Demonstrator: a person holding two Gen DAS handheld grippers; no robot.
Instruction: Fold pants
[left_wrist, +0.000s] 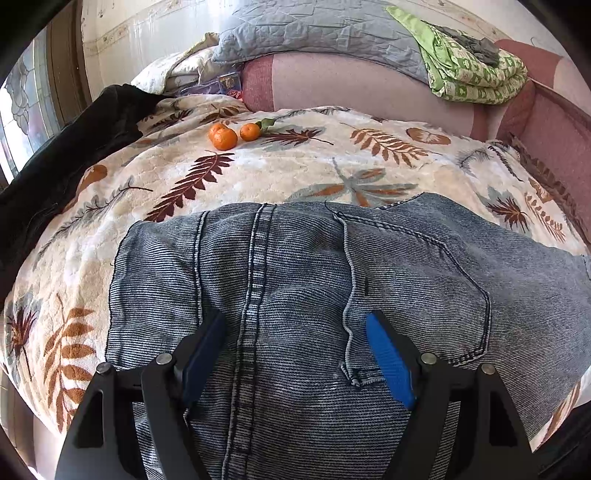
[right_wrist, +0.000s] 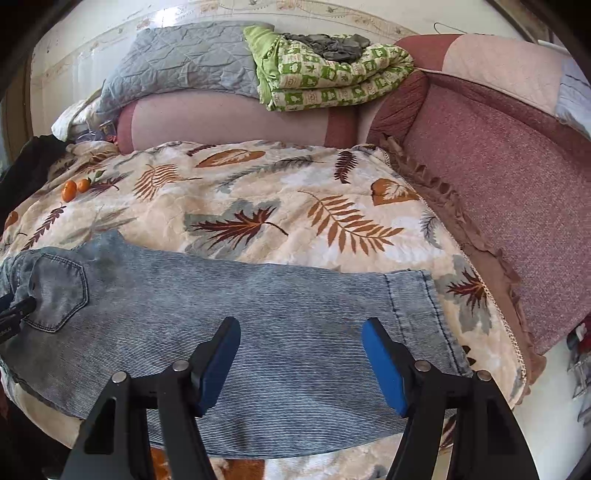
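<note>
The left hand-held gripper (left_wrist: 295, 354) hangs over the waist end of the pants (left_wrist: 295, 295), angled downward, its jaws spread wide and released. Nothing is gripped; the blue pads (left_wrist: 388, 362) stand either side of the centre seam, and whether they touch the denim cannot be told. The right hand-held gripper (right_wrist: 301, 360) is likewise released, jaws wide apart, above the leg portion of the pants (right_wrist: 258, 325) near the hem. It holds nothing.

The pants lie flat across the near part of a bed, on a leaf-patterned blanket (right_wrist: 295, 206). The back pocket (left_wrist: 424, 288) faces up, just beyond the left hand-held gripper. In the right wrist view, the waist runs off to the left and the hem lies to the right. Three oranges (left_wrist: 229, 134) rest on the blanket, well apart from the pants.
</note>
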